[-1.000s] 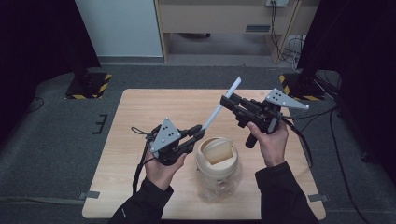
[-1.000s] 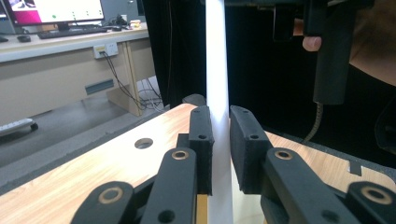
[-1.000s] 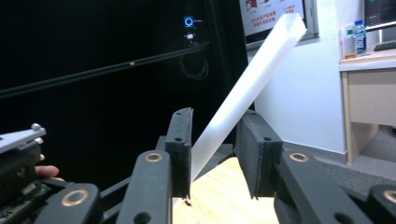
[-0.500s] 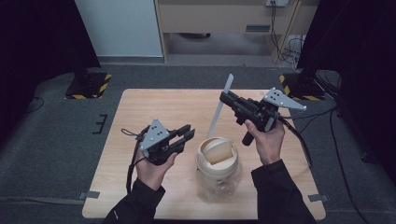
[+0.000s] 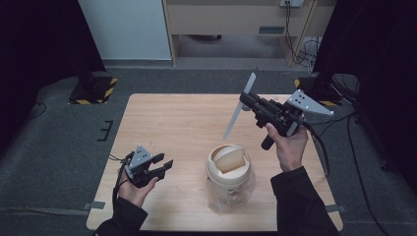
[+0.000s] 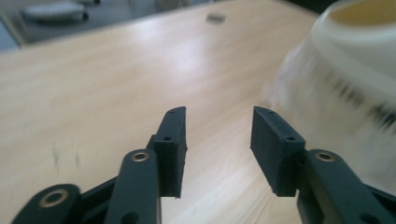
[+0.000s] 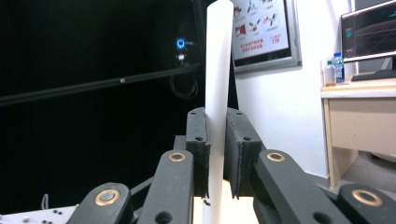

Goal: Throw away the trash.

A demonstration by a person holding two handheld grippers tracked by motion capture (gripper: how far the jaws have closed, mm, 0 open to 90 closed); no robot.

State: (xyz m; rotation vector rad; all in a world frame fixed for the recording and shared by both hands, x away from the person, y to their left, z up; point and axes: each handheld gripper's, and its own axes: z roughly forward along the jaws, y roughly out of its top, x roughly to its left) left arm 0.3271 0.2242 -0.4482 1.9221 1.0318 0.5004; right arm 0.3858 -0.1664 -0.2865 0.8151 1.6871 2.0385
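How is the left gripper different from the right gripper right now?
The left gripper is low over the table; the right gripper is held up high. The left gripper's jaws have just been opening with nothing between them; the right gripper's jaws are shut on a flat white strip. Both have black jaws and a hand holding them.

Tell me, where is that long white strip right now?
In the high view the white strip is held up above the table's right half, clamped in the right gripper, its lower end slanting toward the jar.
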